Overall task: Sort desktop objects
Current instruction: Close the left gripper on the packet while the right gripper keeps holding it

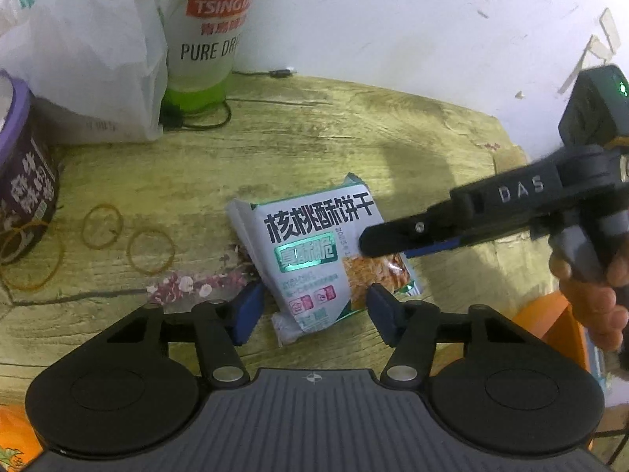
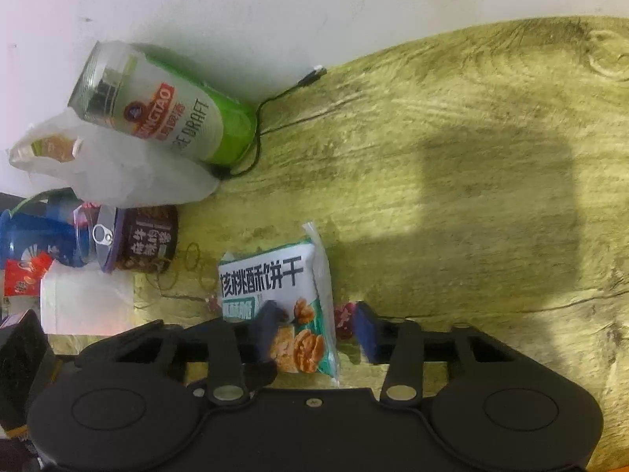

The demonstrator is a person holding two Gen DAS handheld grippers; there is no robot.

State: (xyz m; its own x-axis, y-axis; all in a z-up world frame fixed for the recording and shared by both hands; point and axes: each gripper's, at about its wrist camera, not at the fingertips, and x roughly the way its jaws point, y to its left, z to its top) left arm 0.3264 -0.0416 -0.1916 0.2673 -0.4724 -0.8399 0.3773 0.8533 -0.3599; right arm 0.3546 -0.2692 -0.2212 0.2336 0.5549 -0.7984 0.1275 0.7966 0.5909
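Yellow-green wood grain fills both my views: the table point(image 1: 314, 137) runs back to a white wall point(image 1: 393, 19). The biscuit pack point(image 1: 314, 251), white and teal with black Chinese print, lies flat on it near the middle, one corner pointing toward my left camera.

My left gripper point(image 1: 310, 310) hangs low over the near end of the pack with its blue pads spread wide. The left pad point(image 1: 245, 312) sits just off the pack's edge at 9 o'clock, the right pad at 3 o'clock by the printed corner; neither touches it, so nothing is held.

In the left view my right gripper point(image 1: 401, 238) reaches in from 3 o'clock, black with "DAS" on its side, its tip over the pack's right half. A hand point(image 1: 589, 287) grips its handle. From the right camera point(image 2: 314, 330) its fingers are released and straddle the pack: the left finger point(image 2: 269, 326) overlaps the walnut picture, but I cannot tell if it presses on the wrapper, and the right pad is on bare table just beside the pack's edge.

At 11 o'clock in the left view a Tsingtao can point(image 1: 204, 39) stands by the wall, a thin black cable point(image 1: 204, 118) looped at its base. A white plastic bag point(image 1: 86, 59) slumps beside it at 10 o'clock. A purple tin point(image 1: 23, 181) is at 9 o'clock, with rubber bands point(image 1: 151, 249) scattered on the wood between it and the pack. In the right view, a blue cup point(image 2: 35, 240) sits beyond the tin at the left edge.
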